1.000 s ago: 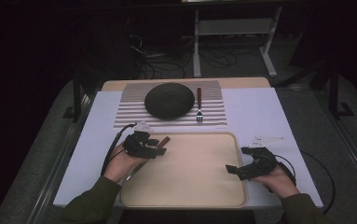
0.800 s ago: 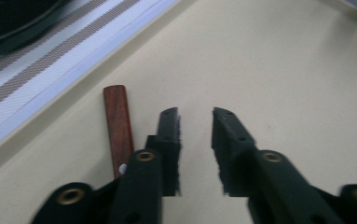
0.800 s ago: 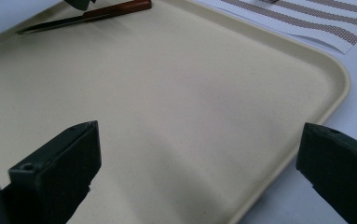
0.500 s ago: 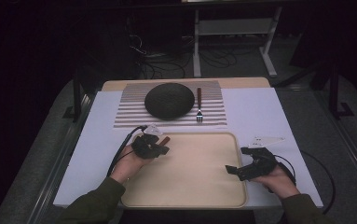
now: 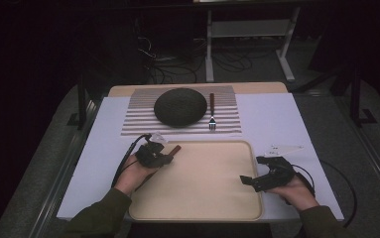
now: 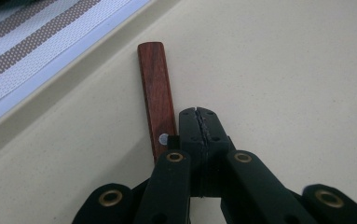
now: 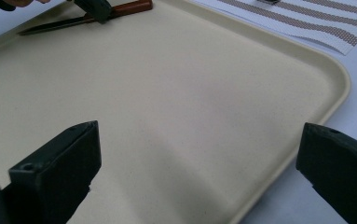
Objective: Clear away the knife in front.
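Observation:
A knife with a red-brown wooden handle lies in the far left corner of the beige tray. My left gripper is shut, its jaws pressed together just beside the handle near its rivet; nothing shows between the pads. In the right gripper view the knife's dark blade and handle lie across the tray's far corner under the left gripper. My right gripper is open over the tray's right side, jaws wide apart, with nothing between them.
Beyond the tray, a striped placemat carries a dark domed bowl, upside down, and a fork with a wooden handle to its right. White sheet covers the table. The tray's raised rim curves near my right jaw.
The left gripper has shifted slightly right, closer to the knife handle, and its jaws look closed compared with a second ago. The right hand has stayed still.

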`<action>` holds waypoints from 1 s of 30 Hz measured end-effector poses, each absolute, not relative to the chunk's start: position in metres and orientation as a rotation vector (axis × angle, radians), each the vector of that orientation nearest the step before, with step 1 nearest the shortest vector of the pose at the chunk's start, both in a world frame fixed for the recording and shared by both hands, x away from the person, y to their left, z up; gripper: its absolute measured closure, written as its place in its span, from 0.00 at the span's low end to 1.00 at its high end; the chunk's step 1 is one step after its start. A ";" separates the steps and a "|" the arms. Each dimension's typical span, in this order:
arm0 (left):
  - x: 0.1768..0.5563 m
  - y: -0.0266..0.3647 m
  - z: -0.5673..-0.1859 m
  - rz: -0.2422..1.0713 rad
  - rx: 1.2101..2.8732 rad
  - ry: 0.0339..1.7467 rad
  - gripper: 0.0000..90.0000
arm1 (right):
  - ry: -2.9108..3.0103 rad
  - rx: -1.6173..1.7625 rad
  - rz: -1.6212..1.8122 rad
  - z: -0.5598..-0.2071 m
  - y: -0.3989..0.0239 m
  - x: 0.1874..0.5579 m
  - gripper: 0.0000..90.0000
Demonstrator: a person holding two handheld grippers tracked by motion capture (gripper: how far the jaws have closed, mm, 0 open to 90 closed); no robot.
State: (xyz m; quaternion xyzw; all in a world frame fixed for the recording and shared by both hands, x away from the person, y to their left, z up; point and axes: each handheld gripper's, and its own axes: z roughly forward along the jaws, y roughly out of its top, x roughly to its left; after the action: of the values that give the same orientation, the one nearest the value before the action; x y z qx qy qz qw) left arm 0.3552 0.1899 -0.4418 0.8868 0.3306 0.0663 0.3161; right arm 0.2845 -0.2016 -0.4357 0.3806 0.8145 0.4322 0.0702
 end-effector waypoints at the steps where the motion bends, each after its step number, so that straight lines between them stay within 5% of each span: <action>1: 0.355 0.191 -0.442 0.175 2.335 0.872 1.00 | 2.449 1.147 1.301 -0.436 -0.201 0.285 0.00; 30: 0.364 0.203 -0.446 0.205 2.299 0.939 1.00 | 2.454 1.140 1.291 -0.436 -0.201 0.284 0.00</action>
State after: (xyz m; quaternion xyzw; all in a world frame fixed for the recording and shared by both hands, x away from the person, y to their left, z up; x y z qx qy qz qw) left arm 0.3642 0.2026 -0.4461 0.8743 0.3572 0.0781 0.3191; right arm 0.2841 -0.2011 -0.4358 0.3792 0.8165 0.4296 0.0716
